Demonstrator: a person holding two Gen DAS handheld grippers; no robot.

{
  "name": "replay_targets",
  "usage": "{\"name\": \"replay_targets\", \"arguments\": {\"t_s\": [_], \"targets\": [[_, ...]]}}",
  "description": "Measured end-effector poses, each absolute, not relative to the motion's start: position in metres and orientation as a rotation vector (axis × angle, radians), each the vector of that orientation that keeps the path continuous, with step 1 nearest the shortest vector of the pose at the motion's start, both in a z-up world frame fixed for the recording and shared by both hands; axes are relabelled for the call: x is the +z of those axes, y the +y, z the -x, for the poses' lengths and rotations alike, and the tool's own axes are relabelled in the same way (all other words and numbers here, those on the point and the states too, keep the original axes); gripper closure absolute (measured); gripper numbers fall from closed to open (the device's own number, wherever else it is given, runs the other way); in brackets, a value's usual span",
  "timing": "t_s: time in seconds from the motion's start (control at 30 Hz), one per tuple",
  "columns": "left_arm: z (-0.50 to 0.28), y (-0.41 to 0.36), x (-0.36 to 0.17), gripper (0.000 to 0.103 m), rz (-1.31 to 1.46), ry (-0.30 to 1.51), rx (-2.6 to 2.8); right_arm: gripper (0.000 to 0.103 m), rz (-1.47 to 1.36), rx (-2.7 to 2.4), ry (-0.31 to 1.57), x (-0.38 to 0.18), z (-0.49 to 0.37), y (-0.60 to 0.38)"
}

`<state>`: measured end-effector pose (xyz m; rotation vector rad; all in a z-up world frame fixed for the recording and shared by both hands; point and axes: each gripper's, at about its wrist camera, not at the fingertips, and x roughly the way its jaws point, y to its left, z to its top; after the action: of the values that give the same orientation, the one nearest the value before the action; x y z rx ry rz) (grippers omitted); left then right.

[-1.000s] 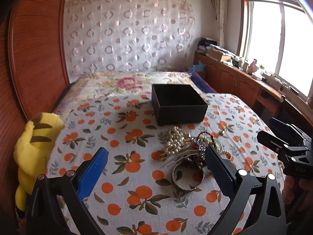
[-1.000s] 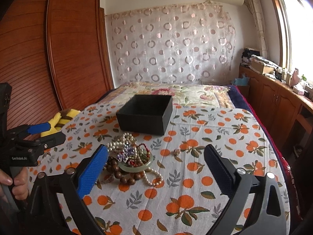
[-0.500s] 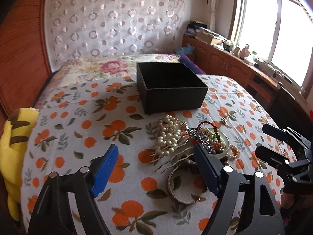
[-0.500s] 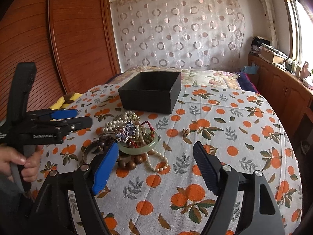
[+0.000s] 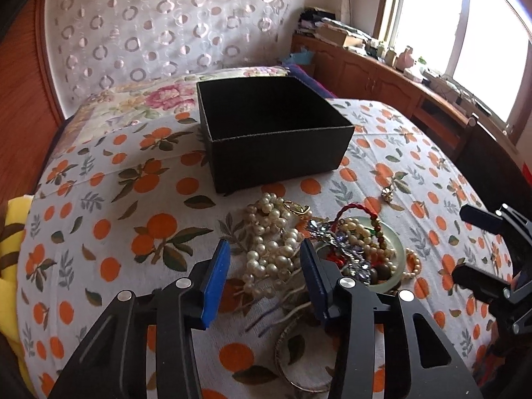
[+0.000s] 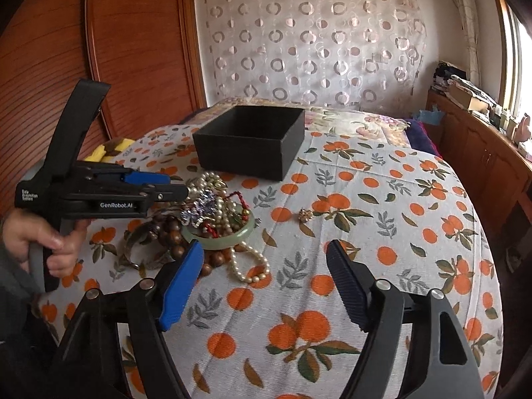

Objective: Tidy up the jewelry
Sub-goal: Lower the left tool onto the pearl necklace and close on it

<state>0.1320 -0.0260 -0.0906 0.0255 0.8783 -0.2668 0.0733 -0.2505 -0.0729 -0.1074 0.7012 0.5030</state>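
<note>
We see a table (image 6: 382, 299) under an orange-print cloth, with a black box (image 5: 276, 133) standing open at its far middle. Just near of the box lies the jewelry pile (image 5: 319, 246): a heap of pearls (image 5: 272, 242) on its left, a green bangle (image 6: 226, 237) on its right with beads, a red cord and a sparkly piece lying in and over it, and brown beads (image 6: 173, 236) on the near left side. A metal bangle (image 5: 296, 355) lies flat on the cloth at the near edge of the pile. A small gold trinket (image 6: 305, 214) sits alone on the cloth, right of the pile and apart from it.

Our left tongs (image 5: 264, 272) reach over the near side of the pile, pointing down at it. Their jaws have just been closing and now stand narrow, with the pearls seen between them; we cannot tell whether the pads touch anything, and nothing is lifted. In the right wrist view a hand (image 6: 36, 239) grips the handle of these tongs at the left of the table.

Our right tongs (image 6: 266, 276) stand wide over bare cloth, near and right of the pile, holding nothing. Their blue pad is just beside the brown beads and a loose loop of pearls.

A yellow plush toy (image 5: 10, 266) lies off the table's left edge.
</note>
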Motion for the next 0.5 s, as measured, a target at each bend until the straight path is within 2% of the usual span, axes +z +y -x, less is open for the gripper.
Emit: {"name": "replay_targets", "arguments": {"t_s": [0.17,0.23,0.27,0.5], "targets": [[-0.134,-0.025,-0.093,0.081,-0.030,0.888,-0.293,0.025,0.111,0.514,0.725,-0.076,-0.076,-0.253],[-0.133,-0.022,-0.091,0.084,-0.025,0.887,-0.297,0.030,0.118,0.526,0.735,-0.077,-0.077,-0.251],[-0.132,-0.021,-0.090,0.095,-0.021,0.881,-0.302,0.032,0.121,0.534,0.740,-0.077,-0.078,-0.250],[-0.125,0.002,-0.070,0.096,0.016,0.817,-0.238,0.056,0.169,0.558,0.798,-0.088,-0.092,-0.247]]}}
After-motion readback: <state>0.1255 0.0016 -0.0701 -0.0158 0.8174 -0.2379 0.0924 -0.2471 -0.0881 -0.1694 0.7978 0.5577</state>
